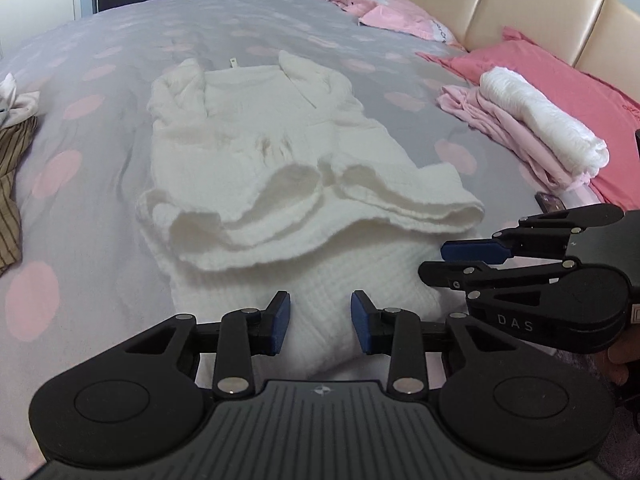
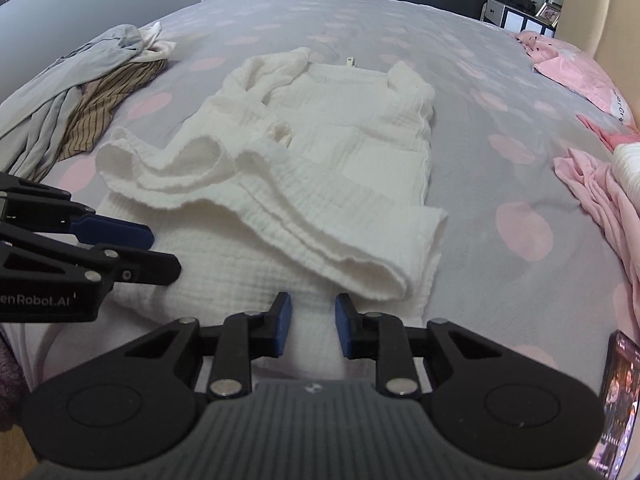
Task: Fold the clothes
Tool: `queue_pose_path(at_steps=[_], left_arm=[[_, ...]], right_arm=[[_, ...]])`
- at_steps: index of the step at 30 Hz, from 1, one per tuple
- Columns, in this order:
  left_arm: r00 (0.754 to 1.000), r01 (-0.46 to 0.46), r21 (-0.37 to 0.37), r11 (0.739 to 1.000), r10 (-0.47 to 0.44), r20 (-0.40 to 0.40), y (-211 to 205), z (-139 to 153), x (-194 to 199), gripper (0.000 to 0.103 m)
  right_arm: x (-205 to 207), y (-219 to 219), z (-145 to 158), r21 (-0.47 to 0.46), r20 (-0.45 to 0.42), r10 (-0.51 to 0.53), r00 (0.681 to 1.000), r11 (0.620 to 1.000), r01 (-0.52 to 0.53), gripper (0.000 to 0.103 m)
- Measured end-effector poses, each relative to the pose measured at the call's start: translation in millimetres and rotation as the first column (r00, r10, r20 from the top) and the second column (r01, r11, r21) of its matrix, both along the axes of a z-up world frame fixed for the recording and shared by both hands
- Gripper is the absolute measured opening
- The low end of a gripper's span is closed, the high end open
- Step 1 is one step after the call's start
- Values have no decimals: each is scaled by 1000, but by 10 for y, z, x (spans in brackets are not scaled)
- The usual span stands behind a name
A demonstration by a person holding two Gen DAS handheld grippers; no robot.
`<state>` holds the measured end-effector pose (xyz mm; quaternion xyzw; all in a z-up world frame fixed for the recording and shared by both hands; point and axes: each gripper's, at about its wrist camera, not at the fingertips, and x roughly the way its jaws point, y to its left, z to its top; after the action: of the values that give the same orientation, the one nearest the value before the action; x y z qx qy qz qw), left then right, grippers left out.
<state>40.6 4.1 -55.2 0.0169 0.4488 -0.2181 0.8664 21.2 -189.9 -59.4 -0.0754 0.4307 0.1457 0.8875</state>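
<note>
White garment lies on my bed cover, long axis running away from me, neckline far. My left gripper and right gripper gape part-open over its near hem, gripping nothing.

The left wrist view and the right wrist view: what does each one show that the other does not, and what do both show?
Only the left wrist view shows the rolled white item on the folded pink clothes and the red pillow. Only the right wrist view shows the grey garment fully and the lit phone at the bed's edge. Both show the white garment on the dotted grey bedcover, the striped brown garment, and both grippers open over its near end: the left gripper and the right gripper.
</note>
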Motion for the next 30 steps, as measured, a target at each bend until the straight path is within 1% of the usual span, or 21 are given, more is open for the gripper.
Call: queue_pose_path(at_steps=[2, 4, 9, 11, 13, 16, 18, 20, 22, 26, 27, 30], left_arm=[[1000, -4, -9, 1000, 4, -4, 10, -33, 77, 32], [1000, -8, -14, 1000, 8, 10, 25, -34, 140, 32], [999, -16, -26, 1000, 17, 49, 64, -29, 293, 32], [996, -49, -13, 999, 49, 68, 89, -9, 365, 32], [993, -86, -3, 996, 86, 85, 98, -1, 455, 32], [981, -163, -37, 986, 166, 98, 225, 52, 555, 33], [975, -194, -56, 979, 199, 101, 286, 86, 571, 40], [968, -223, -75, 972, 230, 104, 345, 119, 584, 40], [969, -215, -84, 973, 223, 103, 355, 145, 557, 40], [978, -150, -56, 987, 157, 138, 300, 208, 400, 40], [979, -139, -45, 989, 145, 144, 307, 223, 414, 40], [975, -143, -15, 990, 143, 169, 361, 244, 280, 43]], right_arm=[[77, 12, -19, 4, -8, -2, 1000, 1000, 3, 27], [155, 24, -26, 9, -8, -4, 1000, 1000, 4, 27], [349, 22, 43, 18, 38, -22, 999, 1000, 21, 27], [451, 1, 76, 11, 50, -49, 998, 999, 49, 28], [539, -45, 109, 24, 54, -83, 995, 996, 81, 28], [629, -129, 179, 47, 70, -130, 989, 991, 127, 29], [643, -175, 216, 55, 81, -148, 986, 988, 144, 30], [634, -213, 233, 64, 80, -158, 984, 986, 153, 33], [597, -221, 240, 69, 78, -151, 985, 987, 146, 35], [435, -146, 237, 47, 90, -87, 992, 995, 83, 39], [393, -135, 232, 38, 95, -73, 993, 997, 69, 40], [308, -165, 204, 11, 98, -71, 993, 997, 70, 40]])
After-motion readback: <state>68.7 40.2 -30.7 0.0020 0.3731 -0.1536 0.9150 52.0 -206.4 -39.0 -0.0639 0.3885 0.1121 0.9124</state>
